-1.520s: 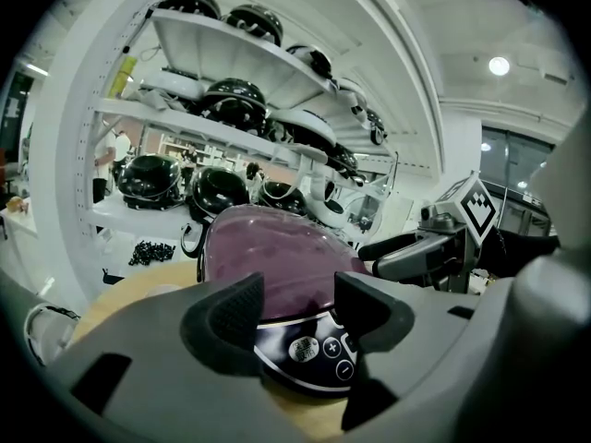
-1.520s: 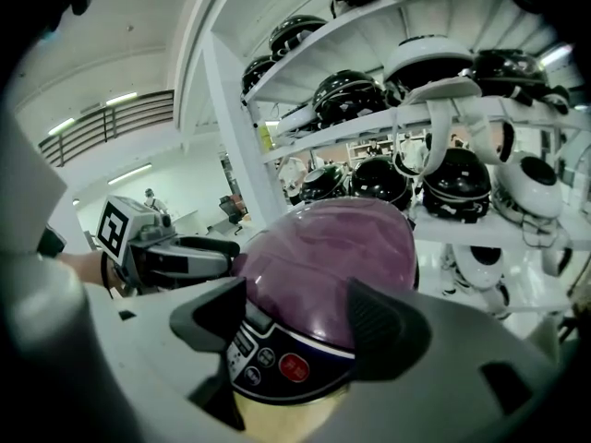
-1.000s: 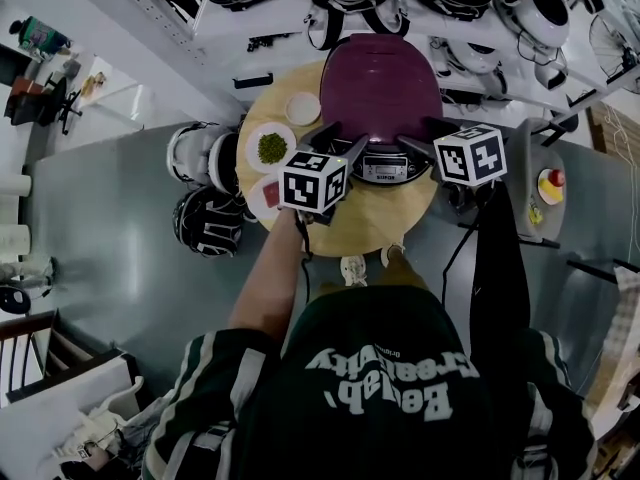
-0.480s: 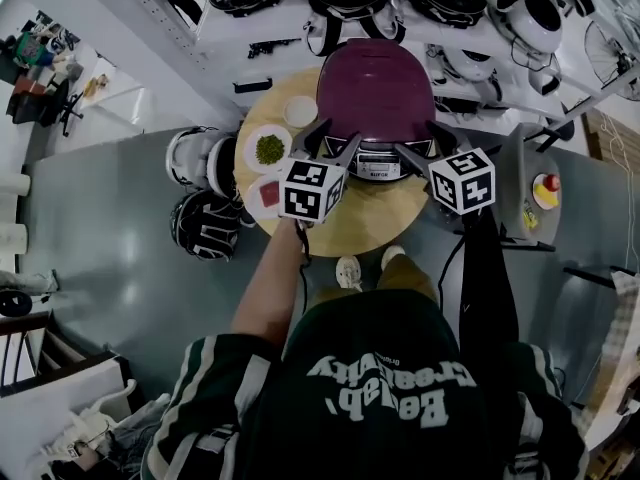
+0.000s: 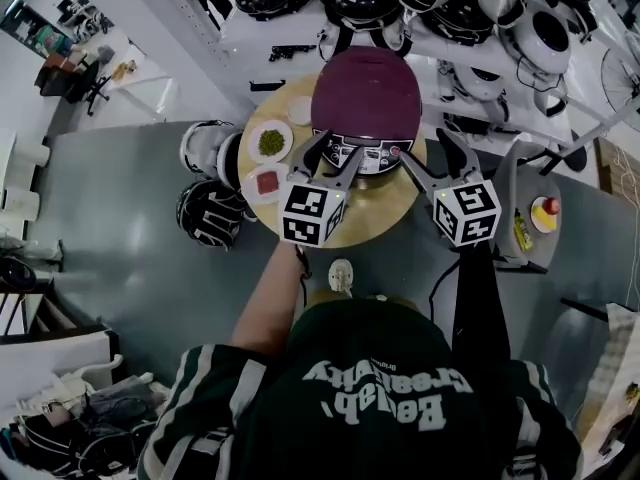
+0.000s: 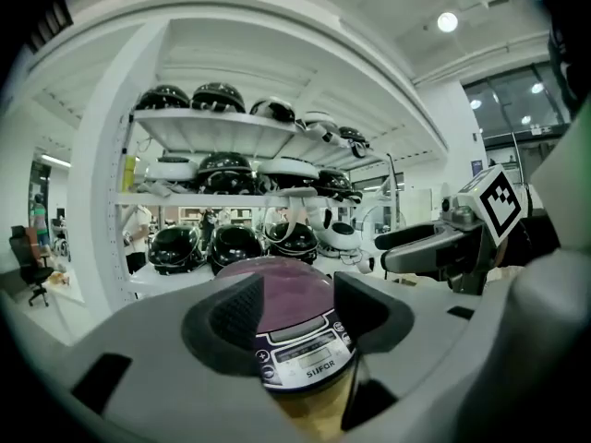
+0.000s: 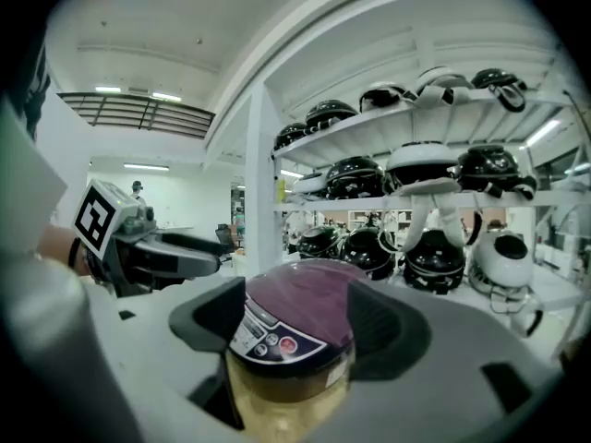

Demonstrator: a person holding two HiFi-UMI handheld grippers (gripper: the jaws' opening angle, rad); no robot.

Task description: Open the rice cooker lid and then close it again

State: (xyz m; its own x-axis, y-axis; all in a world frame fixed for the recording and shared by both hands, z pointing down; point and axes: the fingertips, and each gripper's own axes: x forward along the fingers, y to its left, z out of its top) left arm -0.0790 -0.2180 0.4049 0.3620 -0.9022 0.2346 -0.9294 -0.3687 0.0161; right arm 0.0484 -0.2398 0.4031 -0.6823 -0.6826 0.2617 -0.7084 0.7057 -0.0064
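Observation:
The rice cooker [image 5: 365, 96] stands on a round wooden table [image 5: 375, 220] with its purple lid down and its control panel facing me. My left gripper [image 5: 336, 151] hovers just before the panel's left side, open and holding nothing. At the panel's right side my right gripper [image 5: 427, 152] is likewise open and empty. In the left gripper view the cooker [image 6: 294, 295] shows between the spread jaws of the left gripper [image 6: 297, 314], apart from them, with the right gripper [image 6: 429, 247] alongside. The right gripper view frames the cooker [image 7: 297, 314] the same way, beside the left gripper [image 7: 162, 255].
Left of the cooker lie a dish of green food [image 5: 272, 144], a red dish [image 5: 268, 181] and a small white bowl [image 5: 300, 109]. Two helmets [image 5: 212, 211] sit on the floor at the left. Shelves of helmets [image 5: 440, 13] stand behind. A stand with a red button [image 5: 545, 208] is at the right.
Both grippers have risen and drawn back a little from the cooker's front. The lid stays down.

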